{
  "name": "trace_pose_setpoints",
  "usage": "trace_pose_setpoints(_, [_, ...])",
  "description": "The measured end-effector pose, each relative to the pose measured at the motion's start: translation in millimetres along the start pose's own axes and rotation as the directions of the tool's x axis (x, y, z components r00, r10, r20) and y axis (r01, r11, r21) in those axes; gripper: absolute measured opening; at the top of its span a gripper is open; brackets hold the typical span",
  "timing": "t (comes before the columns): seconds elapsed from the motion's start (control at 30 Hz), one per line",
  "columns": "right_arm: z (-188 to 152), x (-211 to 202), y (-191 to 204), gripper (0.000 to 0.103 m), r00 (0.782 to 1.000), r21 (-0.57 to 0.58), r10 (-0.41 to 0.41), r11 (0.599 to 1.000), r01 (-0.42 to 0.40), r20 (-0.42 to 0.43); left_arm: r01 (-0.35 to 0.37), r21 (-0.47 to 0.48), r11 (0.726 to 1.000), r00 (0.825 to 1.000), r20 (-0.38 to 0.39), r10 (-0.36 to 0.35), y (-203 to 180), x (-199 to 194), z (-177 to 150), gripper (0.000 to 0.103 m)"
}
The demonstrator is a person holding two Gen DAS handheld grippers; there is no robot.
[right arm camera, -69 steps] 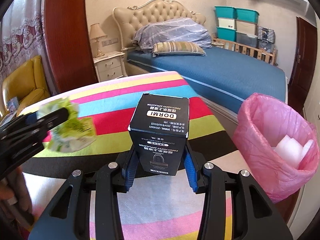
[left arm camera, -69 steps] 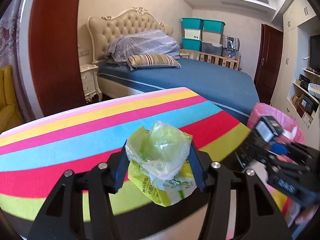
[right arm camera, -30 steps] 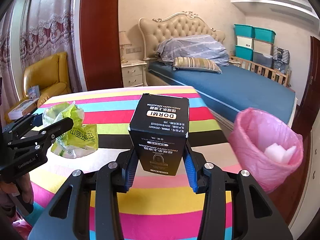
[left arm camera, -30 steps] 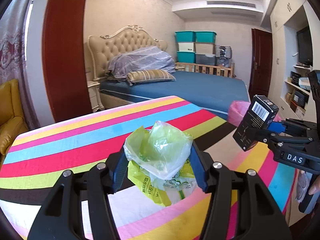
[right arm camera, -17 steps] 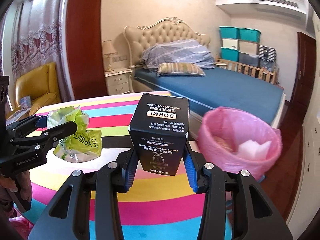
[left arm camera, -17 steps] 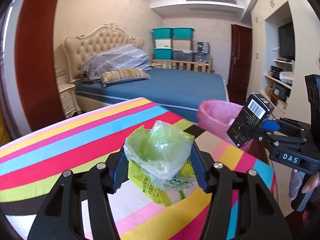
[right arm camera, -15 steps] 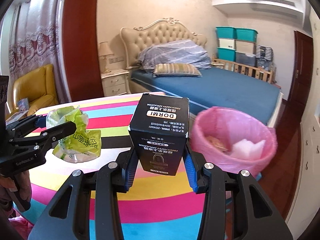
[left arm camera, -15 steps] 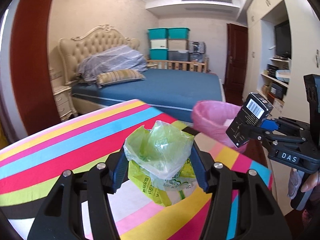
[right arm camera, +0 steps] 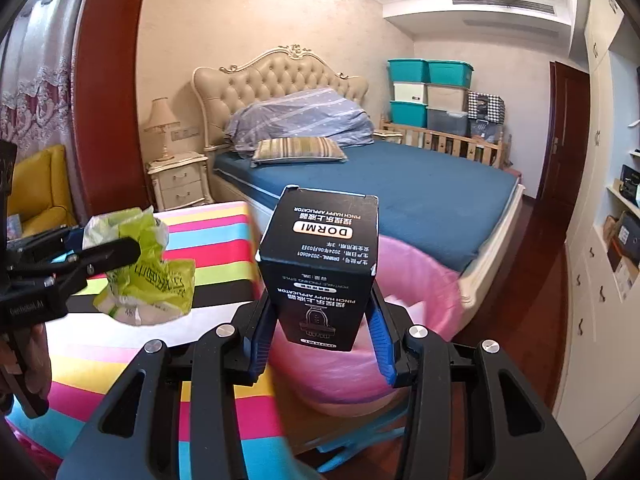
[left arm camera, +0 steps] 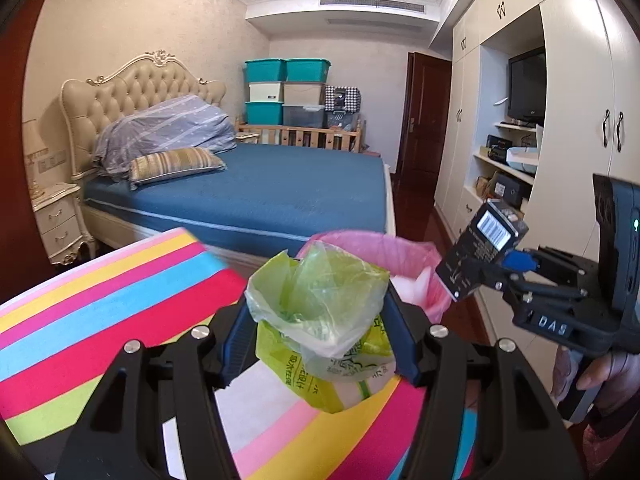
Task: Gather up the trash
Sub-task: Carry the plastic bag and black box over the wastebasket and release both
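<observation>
My left gripper (left arm camera: 320, 344) is shut on a crumpled green plastic bag (left arm camera: 320, 312) and holds it in the air over the striped table's right end. The bag also shows in the right wrist view (right arm camera: 140, 272). My right gripper (right arm camera: 322, 344) is shut on a black DORMI box (right arm camera: 320, 264), held upright above the near rim of the pink-lined trash bin (right arm camera: 416, 280). In the left wrist view the box (left arm camera: 480, 252) and right gripper (left arm camera: 500, 276) hang at the right, beside the bin (left arm camera: 400, 252). White foam pieces lie inside the bin.
The table wears a rainbow-striped cloth (left arm camera: 100, 320). A blue bed (left arm camera: 260, 192) stands behind the bin. A white wardrobe with shelves (left arm camera: 560, 140) lines the right wall. A nightstand (right arm camera: 180, 180) and a yellow armchair (right arm camera: 36, 184) stand at the left.
Both grippers have swung right, away from the table and toward the pink bin, still holding the bag and the box. The box now hangs over the bin's near rim.
</observation>
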State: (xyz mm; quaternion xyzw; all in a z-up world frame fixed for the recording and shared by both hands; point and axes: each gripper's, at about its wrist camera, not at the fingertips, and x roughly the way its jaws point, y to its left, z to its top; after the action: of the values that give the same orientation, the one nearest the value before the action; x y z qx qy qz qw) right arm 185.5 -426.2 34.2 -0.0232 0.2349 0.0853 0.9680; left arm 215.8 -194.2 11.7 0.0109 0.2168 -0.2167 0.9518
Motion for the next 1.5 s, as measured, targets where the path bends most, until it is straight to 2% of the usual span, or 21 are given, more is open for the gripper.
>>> trace_pose_setpoints(0.3, [11.7,34.8,-55.3,0.042,0.999,0.055,0.046,0.997,-0.045,-0.022,0.049,0.011,0.999,0.999,0.007,-0.049,-39.9,53.9,27.0,0.061])
trace_pose_setpoints(0.47, [26.3,59.6,-66.5,0.042,0.996,0.008,0.071,0.997,-0.071,-0.047,0.056,-0.051,0.997,0.998,-0.015,-0.057,-40.4,85.3,34.1,0.061])
trace_pose_setpoints(0.67, [45.8,78.7,-87.6,0.042,0.995,0.012,0.080,0.997,-0.080,-0.051,0.037,-0.082,0.996,0.999,-0.036,-0.040,-30.1,105.3,30.5,0.062])
trace_pose_setpoints(0.83, [56.0,95.6,-88.9,0.042,0.991,-0.004,0.119,0.993,-0.120,-0.057,0.031,-0.103,0.994,0.998,-0.049,-0.036,-28.1,123.9,30.5,0.062])
trace_pose_setpoints(0.9, [61.1,103.0,-89.6,0.045,0.985,-0.004,0.158,0.987,-0.158,-0.065,0.030,-0.119,0.992,0.998,-0.055,-0.037,-28.9,132.1,29.4,0.070])
trace_pose_setpoints(0.93, [64.0,104.8,-90.4,0.050,0.984,-0.002,0.166,0.986,-0.166,-0.063,0.029,-0.126,0.992,0.998,-0.057,-0.036,-28.6,134.7,28.1,0.075])
trace_pose_setpoints(0.97, [67.6,106.8,-92.2,0.064,0.985,0.004,0.163,0.987,-0.163,-0.055,0.025,-0.133,0.991,0.998,-0.057,-0.033,-28.0,136.2,27.6,0.086])
trace_pose_setpoints(1.0, [71.0,107.8,-96.3,0.069,0.985,0.017,0.165,0.986,-0.164,-0.045,0.009,-0.146,0.989,0.998,-0.057,-0.017,-26.7,138.1,26.3,0.091])
trace_pose_setpoints(1.03, [74.3,108.3,-99.3,0.069,0.985,0.027,0.166,0.986,-0.165,-0.039,0.000,-0.153,0.988,0.998,-0.058,-0.009,-25.0,138.4,25.3,0.091])
trace_pose_setpoints(1.23, [73.9,70.9,-109.5,0.069,0.989,0.079,0.139,0.987,-0.143,0.052,-0.034,-0.159,0.987,0.998,-0.059,0.025,-10.8,126.2,20.8,0.094])
trace_pose_setpoints(1.37, [63.7,37.7,-107.4,0.070,0.988,0.119,0.124,0.984,-0.135,0.096,-0.077,-0.162,0.984,0.997,-0.030,0.073,-4.8,102.0,15.7,0.098])
trace_pose_setpoints(1.4, [60.9,31.8,-106.8,0.073,0.989,0.125,0.113,0.984,-0.125,0.100,-0.085,-0.151,0.985,0.996,-0.024,0.082,-5.7,96.0,15.0,0.098])
trace_pose_setpoints(1.5, [50.6,8.4,-95.6,0.075,0.992,0.126,0.073,0.988,-0.086,0.102,-0.115,-0.094,0.989,0.993,-0.040,0.111,-11.5,81.2,15.3,0.098])
